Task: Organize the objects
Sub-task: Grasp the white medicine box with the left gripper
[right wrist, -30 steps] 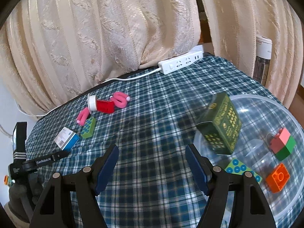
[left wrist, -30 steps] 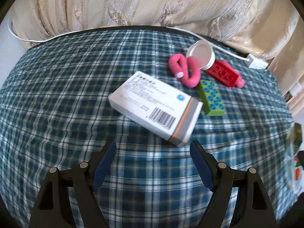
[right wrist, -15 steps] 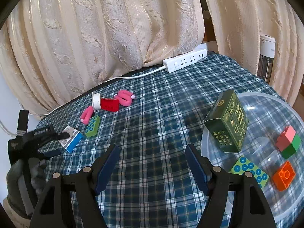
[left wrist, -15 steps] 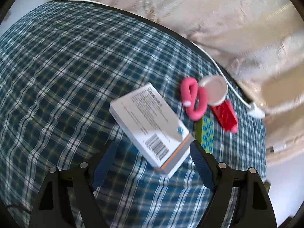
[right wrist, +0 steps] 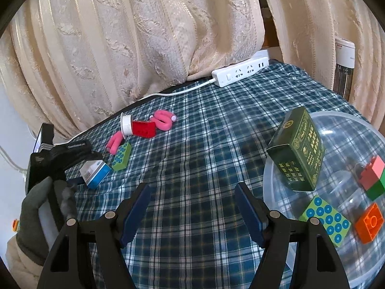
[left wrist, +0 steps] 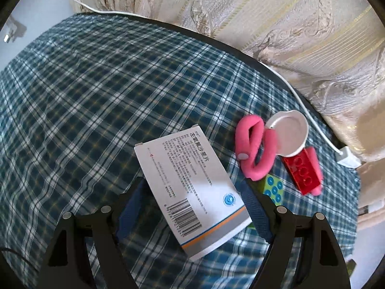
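A blue-and-white plaid tablecloth (right wrist: 192,168) is covering the table, with cream patterned curtains (right wrist: 120,36) hanging behind it. Nearest in the right wrist view, the right gripper (right wrist: 192,207) is hovering over bare cloth with its jaws standing wide and nothing between them. Just to its right a clear plastic bowl (right wrist: 276,168) is holding a dark green box (right wrist: 298,154) leaning upright, a green dotted block (right wrist: 324,219), an orange brick (right wrist: 369,222) and a pink-and-green brick stack (right wrist: 373,178). To the left, a gloved hand (right wrist: 36,207) is holding the left gripper (left wrist: 192,207), whose jaws are standing wide on either side of a white medicine box (left wrist: 192,187); the blue pads are sitting beside the box's long edges, and whether they are touching it cannot be told. The box is lying flat on the cloth, barcode up. Just beyond it a second green dotted block (left wrist: 273,190) is lying, then a pink foam curler (left wrist: 252,149), a red brick (left wrist: 302,173) and a white cap (left wrist: 288,133) clustered together. Farthest back, a white power strip (right wrist: 240,72) is resting at the table's edge, its cable (right wrist: 173,92) trailing along the curtain.
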Action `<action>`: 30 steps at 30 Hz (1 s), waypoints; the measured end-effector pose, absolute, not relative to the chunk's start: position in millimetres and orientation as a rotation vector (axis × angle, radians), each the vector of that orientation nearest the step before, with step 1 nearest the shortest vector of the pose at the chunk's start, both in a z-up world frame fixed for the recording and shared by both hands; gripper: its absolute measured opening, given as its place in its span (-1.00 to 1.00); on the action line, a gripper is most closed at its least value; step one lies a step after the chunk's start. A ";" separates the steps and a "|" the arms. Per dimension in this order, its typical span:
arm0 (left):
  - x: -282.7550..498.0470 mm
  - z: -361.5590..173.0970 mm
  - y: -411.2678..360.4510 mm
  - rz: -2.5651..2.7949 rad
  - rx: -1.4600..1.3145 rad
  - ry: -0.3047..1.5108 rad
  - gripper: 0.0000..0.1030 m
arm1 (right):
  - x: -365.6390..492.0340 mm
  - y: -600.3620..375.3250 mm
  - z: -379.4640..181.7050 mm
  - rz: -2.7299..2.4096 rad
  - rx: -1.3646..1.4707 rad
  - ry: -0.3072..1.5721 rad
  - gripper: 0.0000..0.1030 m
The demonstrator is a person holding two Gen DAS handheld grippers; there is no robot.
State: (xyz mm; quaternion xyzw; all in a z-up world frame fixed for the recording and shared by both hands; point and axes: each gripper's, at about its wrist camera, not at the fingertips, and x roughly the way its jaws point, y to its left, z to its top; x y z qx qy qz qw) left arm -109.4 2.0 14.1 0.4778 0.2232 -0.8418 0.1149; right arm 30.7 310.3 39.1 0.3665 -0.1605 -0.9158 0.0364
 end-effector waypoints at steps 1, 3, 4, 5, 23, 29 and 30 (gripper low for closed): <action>-110.2 14.0 2.6 -2.463 1.402 0.645 0.57 | 30.3 309.3 38.7 -2.809 1.127 -0.490 0.48; -112.3 14.0 3.1 -2.462 1.402 0.643 0.57 | 29.0 306.4 38.0 -2.804 1.131 -0.480 0.48; -112.5 14.1 3.3 -2.464 1.404 0.630 0.57 | 28.6 305.1 37.7 -2.801 1.133 -0.476 0.48; -114.1 14.0 3.5 -2.464 1.404 0.617 0.57 | 28.0 303.3 37.2 -2.797 1.137 -0.471 0.48; -102.1 7.1 -19.9 -2.558 1.449 0.318 0.65 | 17.7 267.9 36.8 -2.785 1.185 -0.311 0.48; -95.3 5.7 -22.0 -2.599 1.451 0.215 0.65 | 6.6 253.0 33.1 -2.759 1.230 -0.277 0.48; -95.6 5.7 -23.1 -2.604 1.450 0.209 0.65 | 5.1 250.2 32.9 -2.758 1.233 -0.267 0.48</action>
